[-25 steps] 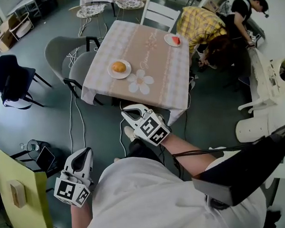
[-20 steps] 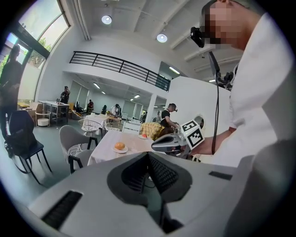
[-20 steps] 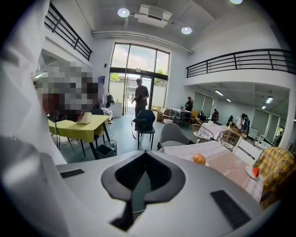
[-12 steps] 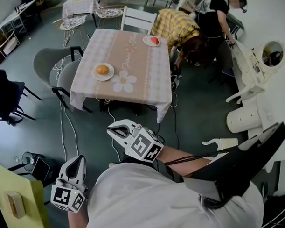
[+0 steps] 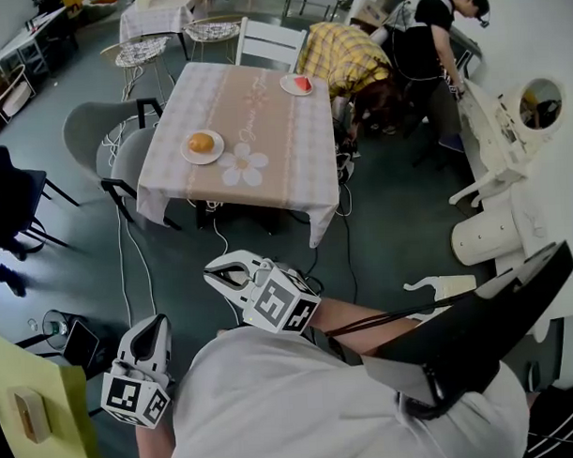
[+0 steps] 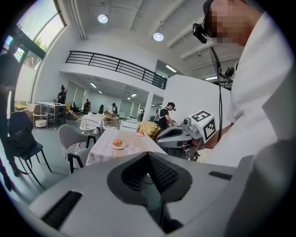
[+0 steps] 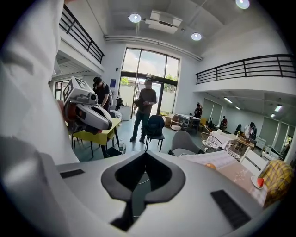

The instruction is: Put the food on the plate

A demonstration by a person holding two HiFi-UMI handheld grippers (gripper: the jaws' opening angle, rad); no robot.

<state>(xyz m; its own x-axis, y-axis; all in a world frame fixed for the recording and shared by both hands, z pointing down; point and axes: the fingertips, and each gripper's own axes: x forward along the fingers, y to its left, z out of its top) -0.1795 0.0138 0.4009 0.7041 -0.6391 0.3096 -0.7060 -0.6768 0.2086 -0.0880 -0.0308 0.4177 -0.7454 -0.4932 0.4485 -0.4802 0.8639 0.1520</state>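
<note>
A table [image 5: 284,148] with a beige patterned cloth stands well ahead of me. On its left part a white plate carries an orange bun [image 5: 201,142]; at its far edge a second plate [image 5: 289,85] holds a red piece of food [image 5: 303,83]. My right gripper [image 5: 216,276] hovers over the floor short of the table, shut and empty. My left gripper [image 5: 156,324] hangs low beside my body, also shut with nothing in it. The left gripper view shows the bun [image 6: 117,142] far beyond its jaws; the right gripper view shows it [image 7: 210,165] off to the right.
Two grey chairs [image 5: 110,136] stand at the table's left and a white chair [image 5: 270,38] behind it. A person in a yellow plaid shirt [image 5: 341,54] bends at the far right corner. White equipment [image 5: 509,159] fills the right. Cables [image 5: 128,257] trail over the floor.
The table has slid up and left in the head view and looks farther off. My right gripper has drifted left and lower in the view. Both grippers stayed shut.
</note>
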